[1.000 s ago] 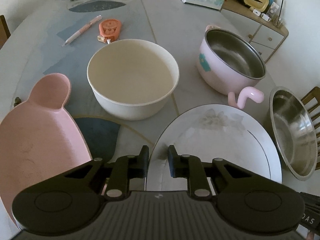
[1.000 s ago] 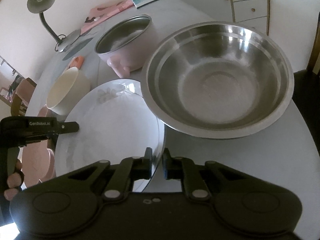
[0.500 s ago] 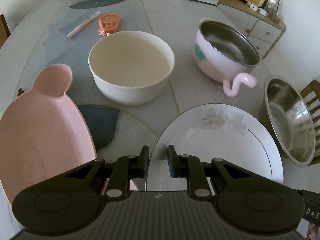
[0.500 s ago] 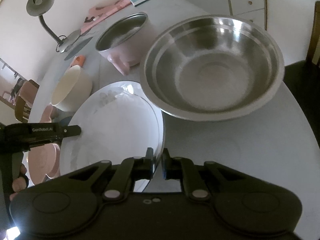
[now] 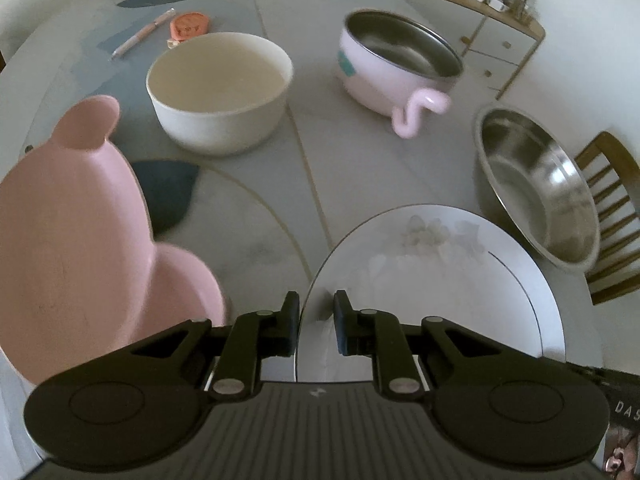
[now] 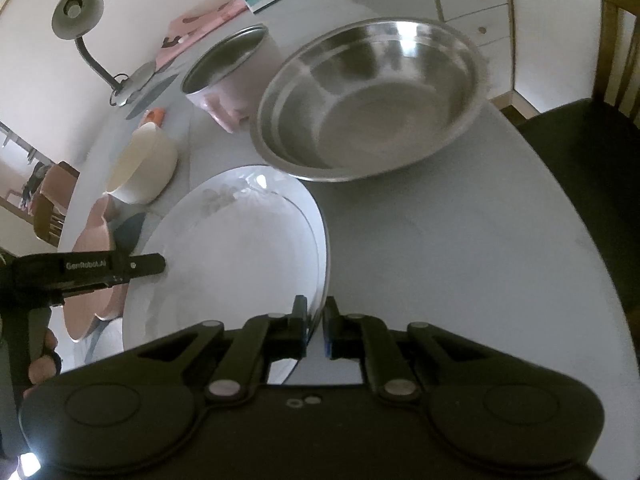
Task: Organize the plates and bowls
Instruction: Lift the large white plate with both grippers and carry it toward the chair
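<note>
**Inspector:** Left to right, please. Far left of the table [image 5: 360,168]?

**Clerk:** Pink bear-shaped plate [image 5: 72,240], flat on the top, just beside the left tongs [image 5: 316,308]. Behind it, cream bowl [image 5: 220,92], upright and empty.

**Inspector:** State of the left tongs?

**Clerk:** Nearly together, clamped on the left rim of the white plate [image 5: 440,300], with the rim between the pads.

**Inspector:** And the white plate itself?

**Clerk:** Front centre, roughly level, spanning from one pair of tongs to the other. Cannot tell whether clear of the top or resting on it.

**Inspector:** Right tongs [image 6: 316,316]?

**Clerk:** Almost fully together, pinching the opposite, right rim. Beyond that rim, steel bowl [image 6: 368,100], near but not touching. Pink pot [image 5: 396,68] further back, well apart.

**Inspector:** Relation governing the next move?

**Clerk:** Line between the two grips running left to right. Pink plate off the left end of that line, nearest the left hand. Judged likely: sideways carry leftward to stack there, left hand leading. Risk of tilting if either grip lags.
</note>
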`<action>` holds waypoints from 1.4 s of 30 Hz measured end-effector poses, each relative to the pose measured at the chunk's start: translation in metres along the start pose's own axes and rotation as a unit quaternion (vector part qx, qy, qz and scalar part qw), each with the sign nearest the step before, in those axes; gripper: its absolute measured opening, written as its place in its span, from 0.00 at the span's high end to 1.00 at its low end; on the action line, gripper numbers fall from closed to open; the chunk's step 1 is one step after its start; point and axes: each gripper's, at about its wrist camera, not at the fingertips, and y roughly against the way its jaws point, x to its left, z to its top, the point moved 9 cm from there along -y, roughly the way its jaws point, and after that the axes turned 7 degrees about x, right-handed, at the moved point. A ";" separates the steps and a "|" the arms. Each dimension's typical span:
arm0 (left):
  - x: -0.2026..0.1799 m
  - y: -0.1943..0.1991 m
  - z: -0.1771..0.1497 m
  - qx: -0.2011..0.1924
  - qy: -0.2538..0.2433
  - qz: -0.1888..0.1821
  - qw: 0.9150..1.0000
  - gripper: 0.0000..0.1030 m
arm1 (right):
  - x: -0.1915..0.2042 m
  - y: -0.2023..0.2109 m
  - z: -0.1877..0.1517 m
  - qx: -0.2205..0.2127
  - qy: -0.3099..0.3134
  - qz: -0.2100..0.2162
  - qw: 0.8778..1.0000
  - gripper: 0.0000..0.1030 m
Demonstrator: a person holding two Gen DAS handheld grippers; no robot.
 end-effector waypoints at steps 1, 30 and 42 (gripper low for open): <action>-0.002 0.002 -0.005 0.001 0.000 -0.002 1.000 0.84 | -0.002 0.003 -0.002 0.000 0.000 0.000 1.000 0.92; -0.039 0.083 -0.172 -0.009 -0.001 -0.028 1.000 0.84 | -0.029 0.091 -0.121 -0.006 0.006 0.009 1.000 0.93; -0.059 0.067 -0.218 0.010 -0.037 -0.025 0.999 0.84 | -0.056 0.093 -0.159 -0.004 -0.001 -0.005 1.000 0.92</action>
